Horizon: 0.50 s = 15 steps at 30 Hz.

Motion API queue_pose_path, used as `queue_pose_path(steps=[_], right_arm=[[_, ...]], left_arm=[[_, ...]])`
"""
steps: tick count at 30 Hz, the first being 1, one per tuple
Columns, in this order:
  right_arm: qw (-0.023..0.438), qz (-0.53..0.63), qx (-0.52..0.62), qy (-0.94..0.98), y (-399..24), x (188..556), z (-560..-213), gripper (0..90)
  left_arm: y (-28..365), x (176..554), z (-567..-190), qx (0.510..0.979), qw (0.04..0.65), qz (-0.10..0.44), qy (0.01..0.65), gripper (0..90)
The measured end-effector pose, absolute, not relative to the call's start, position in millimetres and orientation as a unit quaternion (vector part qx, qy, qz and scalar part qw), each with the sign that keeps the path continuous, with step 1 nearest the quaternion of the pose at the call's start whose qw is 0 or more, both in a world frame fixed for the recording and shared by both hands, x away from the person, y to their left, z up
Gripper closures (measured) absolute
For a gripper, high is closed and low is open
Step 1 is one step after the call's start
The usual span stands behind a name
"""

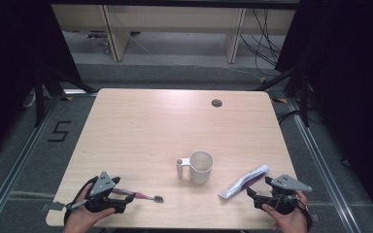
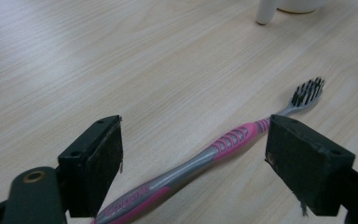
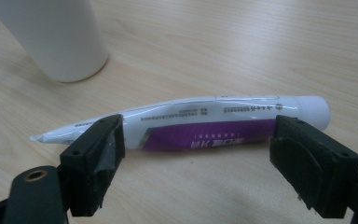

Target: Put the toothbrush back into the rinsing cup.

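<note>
Holding my left gripper point(image 2: 193, 158) wide and unclenched, I see the toothbrush point(image 2: 205, 161) lying flat between its jaws, untouched: a pink and grey handle, with dark bristles just past the tips. My right gripper point(image 3: 196, 161) is spread too, gripping nothing; just ahead of its jaws the toothpaste tube point(image 3: 191, 126) lies crosswise, white with a purple band, beside the white cup point(image 3: 56, 37).

A pale wooden worktop point(image 1: 141, 131) with rounded corners and a round cable hole point(image 1: 216, 103) is set on a grey floor point(image 1: 24, 145). A black "5" point(image 1: 59, 131) is marked on the floor. Light wooden furniture point(image 1: 175, 22) and loose cables point(image 1: 264, 43) are seen beyond, flanked by dark curtains point(image 1: 9, 58).
</note>
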State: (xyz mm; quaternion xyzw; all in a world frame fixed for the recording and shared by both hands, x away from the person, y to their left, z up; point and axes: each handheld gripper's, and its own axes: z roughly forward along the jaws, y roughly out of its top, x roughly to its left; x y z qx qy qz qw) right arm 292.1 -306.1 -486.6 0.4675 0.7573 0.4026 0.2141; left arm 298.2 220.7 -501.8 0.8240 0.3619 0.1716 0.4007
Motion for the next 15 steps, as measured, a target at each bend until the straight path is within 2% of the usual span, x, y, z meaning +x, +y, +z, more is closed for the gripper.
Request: queue_pose_path(steps=[15], right_arm=[[0.215,0.396,0.459,0.765,-303.0,293.3,-487.0,19.6]], left_arm=[[217.7,296.0,-501.8,0.832,0.393,0.174,0.350,18.0]])
